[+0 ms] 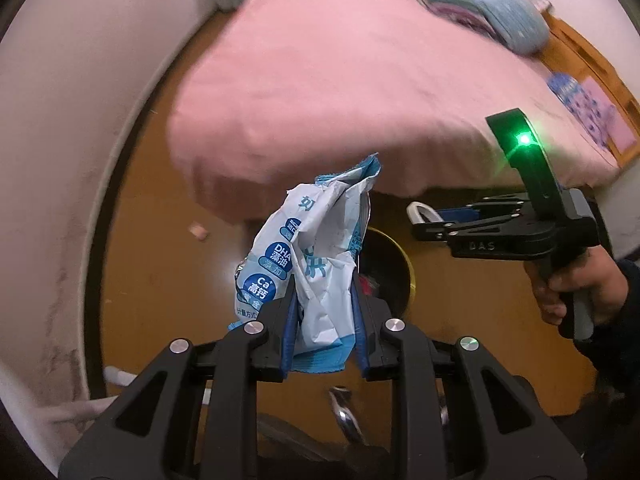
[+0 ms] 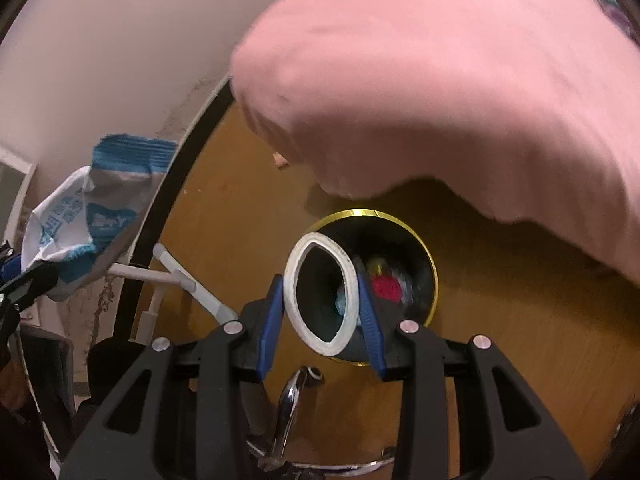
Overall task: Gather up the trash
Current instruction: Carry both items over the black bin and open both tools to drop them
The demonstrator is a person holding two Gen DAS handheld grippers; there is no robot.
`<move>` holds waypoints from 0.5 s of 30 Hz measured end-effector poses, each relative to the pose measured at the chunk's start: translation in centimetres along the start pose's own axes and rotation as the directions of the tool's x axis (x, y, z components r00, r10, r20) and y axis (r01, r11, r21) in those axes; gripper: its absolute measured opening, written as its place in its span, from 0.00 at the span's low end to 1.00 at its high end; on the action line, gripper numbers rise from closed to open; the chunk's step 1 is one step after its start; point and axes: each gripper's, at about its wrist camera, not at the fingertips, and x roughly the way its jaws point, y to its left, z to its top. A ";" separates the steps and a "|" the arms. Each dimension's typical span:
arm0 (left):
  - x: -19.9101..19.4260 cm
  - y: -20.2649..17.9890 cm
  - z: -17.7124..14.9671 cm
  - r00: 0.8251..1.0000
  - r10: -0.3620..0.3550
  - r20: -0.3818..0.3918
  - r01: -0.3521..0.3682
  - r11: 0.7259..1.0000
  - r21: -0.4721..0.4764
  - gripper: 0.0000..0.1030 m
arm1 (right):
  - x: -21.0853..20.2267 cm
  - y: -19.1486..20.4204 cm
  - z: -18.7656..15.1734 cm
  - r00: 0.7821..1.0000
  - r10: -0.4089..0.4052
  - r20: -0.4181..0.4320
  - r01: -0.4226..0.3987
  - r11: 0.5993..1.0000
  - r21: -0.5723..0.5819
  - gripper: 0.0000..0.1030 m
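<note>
A crumpled white and blue snack bag [image 1: 316, 240] stands up between the blue pads of my left gripper [image 1: 324, 292], which is shut on it. The same bag [image 2: 80, 216] shows at the left edge of the right wrist view. My right gripper [image 2: 320, 284] is shut on a white paper cup [image 2: 290, 280], squeezed into an oval, its mouth towards the camera. From the left wrist view, the right gripper [image 1: 424, 220] and the cup [image 1: 420, 212] hang over a round dark trash bin with a gold rim [image 2: 360, 213], [image 1: 408, 264]. Red and other rubbish lies inside the bin.
The bin stands on a wooden floor beside a bed with a pink cover [image 1: 340, 80], whose corner overhangs it. A small pinkish scrap [image 1: 199, 232] lies on the floor near the white wall [image 1: 60, 120]. White tubes [image 2: 180, 276] lean at the left. A hand [image 1: 576, 288] grips the right gripper's handle.
</note>
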 end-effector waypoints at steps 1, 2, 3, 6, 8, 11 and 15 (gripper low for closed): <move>0.9 -0.4 -0.1 1.000 -0.008 -0.013 0.008 1.000 0.004 0.22 | 0.6 -0.4 -0.1 1.000 0.006 -0.018 -0.006 1.000 0.010 0.35; 2.0 -0.4 0.2 1.000 -0.012 -0.028 0.012 1.000 0.008 0.22 | 1.0 -0.9 -0.2 0.999 0.006 -0.032 -0.005 1.000 0.015 0.35; 3.1 -0.7 0.4 0.999 -0.014 -0.046 0.014 1.000 0.014 0.22 | 1.3 -1.3 -0.1 0.999 0.003 -0.041 -0.003 1.000 0.018 0.35; 4.7 -1.0 0.5 0.997 -0.027 -0.074 0.029 0.999 0.025 0.22 | 1.8 -1.4 -0.3 0.998 0.007 -0.054 -0.006 1.000 0.024 0.35; 5.6 -1.1 0.8 0.996 -0.029 -0.085 0.032 0.999 0.027 0.22 | 2.0 -1.6 -0.1 0.998 0.012 -0.058 -0.010 1.000 0.027 0.36; 6.4 -1.0 1.0 0.994 -0.038 -0.101 0.040 0.999 0.020 0.22 | 2.1 -2.0 0.2 0.998 0.019 -0.066 -0.017 0.999 0.038 0.40; 6.9 -1.0 1.7 0.993 -0.049 -0.110 0.051 0.999 0.017 0.22 | 1.3 -2.6 0.3 0.999 0.022 -0.040 -0.019 0.998 0.054 0.59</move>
